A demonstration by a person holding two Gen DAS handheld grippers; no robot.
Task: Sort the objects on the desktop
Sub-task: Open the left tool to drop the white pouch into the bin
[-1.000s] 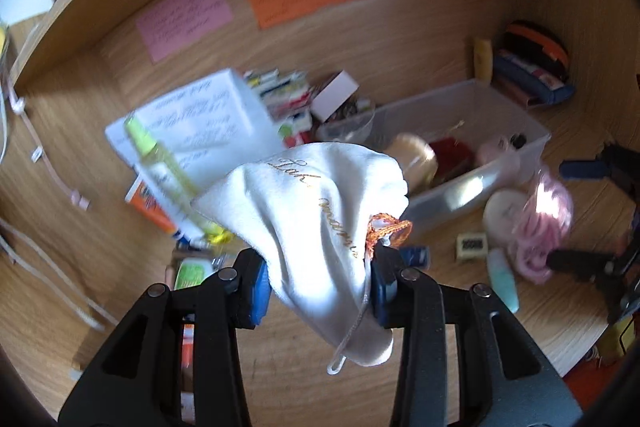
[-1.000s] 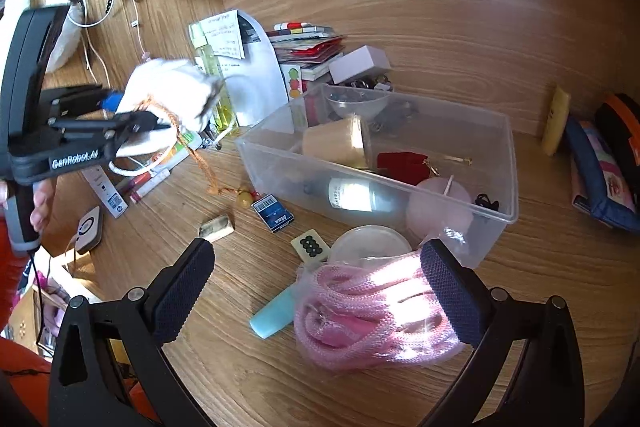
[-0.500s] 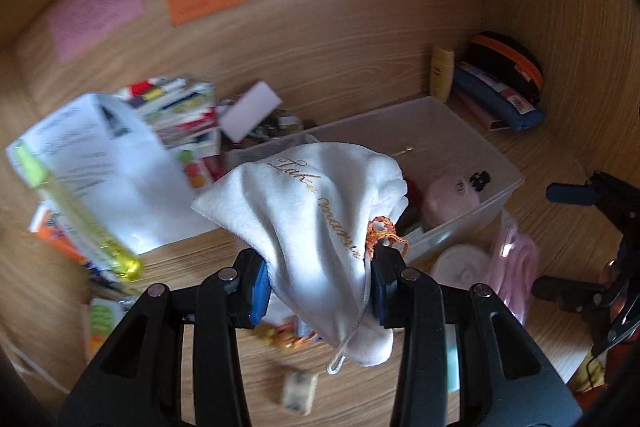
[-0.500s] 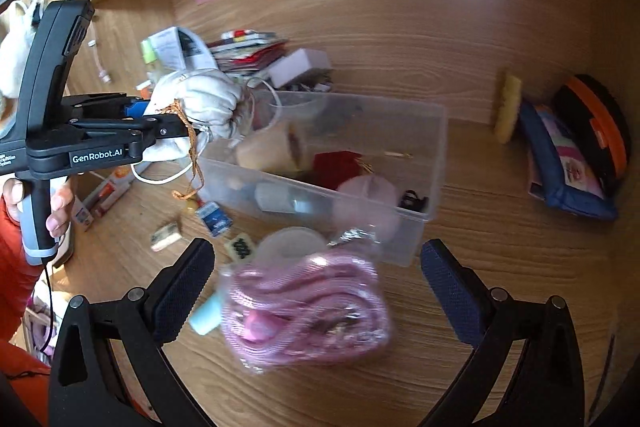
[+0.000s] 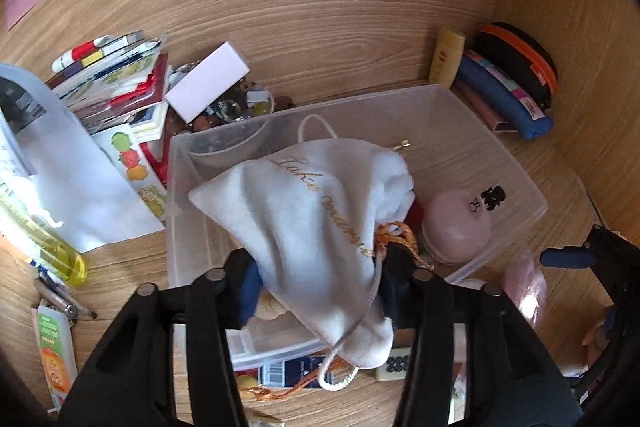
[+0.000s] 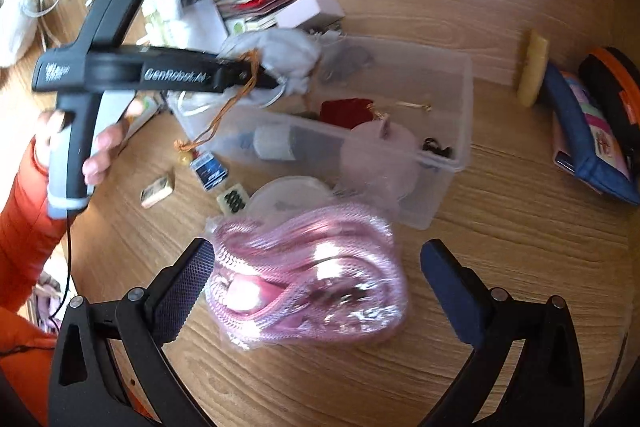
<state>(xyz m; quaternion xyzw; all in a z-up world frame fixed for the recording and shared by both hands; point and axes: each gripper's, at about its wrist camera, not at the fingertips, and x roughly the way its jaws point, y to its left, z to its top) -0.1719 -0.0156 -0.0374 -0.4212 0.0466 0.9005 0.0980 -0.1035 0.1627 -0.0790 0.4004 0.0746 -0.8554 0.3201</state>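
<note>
- White velvet drawstring pouch with gold script [image 5: 320,211]: pinched between the left gripper [image 5: 318,279] pads, hanging ahead of the fingers over the near-left part of the clear plastic storage bin [image 5: 516,167].
- Judgement: release only once the pouch is past the near wall; the trailing orange cord [image 6: 224,111] hangs outside the bin and may snag the rim.
- Pink dome-shaped lid [image 5: 456,223] lies just right of the pouch; aim left of it.
- Right gripper [image 6: 316,291]: spread wide, straddling a pink coiled rope in clear wrap [image 6: 308,275], not clamped.
</note>
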